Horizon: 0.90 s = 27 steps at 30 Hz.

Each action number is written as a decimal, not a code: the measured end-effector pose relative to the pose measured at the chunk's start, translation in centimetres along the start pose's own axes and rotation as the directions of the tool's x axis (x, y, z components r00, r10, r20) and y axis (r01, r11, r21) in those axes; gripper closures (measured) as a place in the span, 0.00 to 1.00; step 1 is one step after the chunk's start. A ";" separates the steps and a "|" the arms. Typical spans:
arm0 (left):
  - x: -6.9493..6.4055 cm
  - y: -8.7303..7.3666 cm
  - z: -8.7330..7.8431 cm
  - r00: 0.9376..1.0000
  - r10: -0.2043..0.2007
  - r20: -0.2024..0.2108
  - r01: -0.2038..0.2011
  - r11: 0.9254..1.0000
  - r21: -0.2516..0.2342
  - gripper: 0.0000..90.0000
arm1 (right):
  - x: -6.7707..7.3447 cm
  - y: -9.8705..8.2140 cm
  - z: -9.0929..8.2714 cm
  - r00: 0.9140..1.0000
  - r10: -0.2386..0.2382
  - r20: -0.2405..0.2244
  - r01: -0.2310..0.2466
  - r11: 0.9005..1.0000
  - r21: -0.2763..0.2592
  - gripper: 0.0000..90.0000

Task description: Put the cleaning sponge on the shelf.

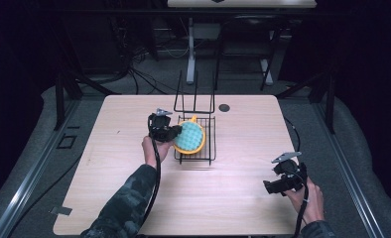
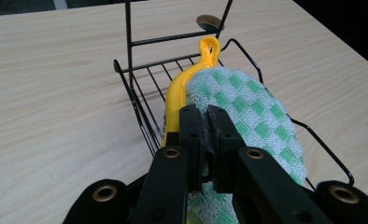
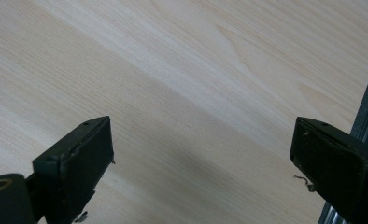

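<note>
Holding the scrubber (image 2: 240,100) by its near edge, the left gripper (image 1: 171,133) has its jaws pinched tight on it, poised over the black wire rack (image 1: 209,144) in the middle of the surface (image 1: 119,173). The scrubber sits tilted above the rack's flat grid, its yellow loop (image 2: 209,48) pointing toward the tall wire back; whether its far edge touches the wires I cannot tell.

From where I stand the work looks like setting it into (or lifting it out of) that rack. To do it well, I'd judge the hand should keep the pad level with the grid and steer the loop clear of the upright wires, which could snag it. The grip is on a thin margin only, so a slow, steady move seems wise.

The pad is a rounded oval, knitted in a green and white check, nubbly and soft-looking, backed by smooth, glossy yellow plastic. The rack is thin bent rod with a low rim. The surface is pale wood grain, matte.

The right gripper (image 1: 279,186) waits near the surface's right edge, well apart from the rack, jaws spread wide with nothing between them.
</note>
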State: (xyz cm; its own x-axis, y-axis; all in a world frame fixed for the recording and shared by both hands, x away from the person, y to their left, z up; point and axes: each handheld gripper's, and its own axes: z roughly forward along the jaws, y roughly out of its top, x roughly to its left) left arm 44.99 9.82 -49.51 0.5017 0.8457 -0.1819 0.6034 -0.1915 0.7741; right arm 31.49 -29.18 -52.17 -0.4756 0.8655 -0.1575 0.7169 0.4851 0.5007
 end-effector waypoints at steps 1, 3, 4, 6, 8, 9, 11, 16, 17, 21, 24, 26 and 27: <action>-0.1 0.0 0.1 1.000 0.000 -0.001 0.000 1.000 0.001 0.96 | 0.0 0.0 0.0 1.000 0.003 -0.002 -0.003 1.000 0.001 0.06; -0.2 -0.1 0.4 1.000 -0.002 -0.007 0.002 1.000 0.001 0.96 | 0.1 0.0 0.1 1.000 0.004 -0.003 -0.004 1.000 -0.003 0.06; -0.3 -0.2 0.5 1.000 -0.009 -0.014 0.009 1.000 0.005 0.95 | 0.0 0.0 0.1 1.000 0.004 -0.002 -0.004 1.000 -0.003 0.06; -0.4 -0.3 0.9 1.000 -0.014 -0.017 0.014 1.000 0.012 0.96 | 0.0 0.0 0.0 1.000 0.004 -0.003 -0.004 1.000 0.002 0.06; -0.4 -0.4 1.2 1.000 -0.023 -0.021 0.023 1.000 0.012 0.95 | 0.0 0.0 0.0 1.000 0.000 0.000 0.000 1.000 -0.002 0.06; -0.5 -0.5 1.3 0.999 -0.030 -0.025 0.030 1.000 0.006 0.95 | 0.0 0.0 0.0 1.000 -0.001 0.000 0.001 1.000 -0.003 0.06; -0.5 -0.6 1.4 0.999 -0.036 -0.032 0.036 0.999 -0.002 0.95 | 0.0 -0.1 0.1 1.000 0.005 -0.004 -0.005 1.000 -0.003 0.06; -0.8 -0.8 2.1 0.998 -0.055 -0.035 0.055 0.998 0.011 0.95 | 0.1 0.0 0.2 1.000 0.006 -0.010 -0.006 1.000 0.007 0.06; -0.9 -0.9 2.2 0.998 -0.057 -0.033 0.057 0.998 0.016 0.95 | 0.1 0.0 0.1 1.000 0.008 -0.013 -0.007 1.000 0.006 0.06; -1.4 -1.1 2.8 0.998 -0.049 -0.036 0.051 0.998 0.048 0.94 | 0.2 0.0 0.1 1.000 0.007 -0.012 -0.007 1.000 0.000 0.06; -1.4 -1.3 3.1 0.997 -0.062 -0.052 0.065 0.996 0.055 0.93 | 0.2 0.0 0.1 1.000 0.009 -0.014 -0.009 1.000 0.002 0.06; -1.2 -1.4 3.2 0.996 -0.073 -0.053 0.076 0.996 0.057 0.92 | 0.1 0.0 0.0 1.000 0.006 -0.016 -0.006 1.000 0.004 0.06; -1.2 -1.4 3.3 0.996 -0.074 -0.054 0.077 0.995 0.056 0.92 | 0.2 0.0 0.0 1.000 0.008 -0.016 -0.008 1.000 0.003 0.06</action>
State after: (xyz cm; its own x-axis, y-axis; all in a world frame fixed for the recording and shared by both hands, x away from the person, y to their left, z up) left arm 45.56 7.48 -52.39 0.4211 0.8833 -0.2059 0.6742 -0.1530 0.7225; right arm 31.40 -29.04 -52.15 -0.4784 0.8670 -0.1396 0.7222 0.4789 0.4990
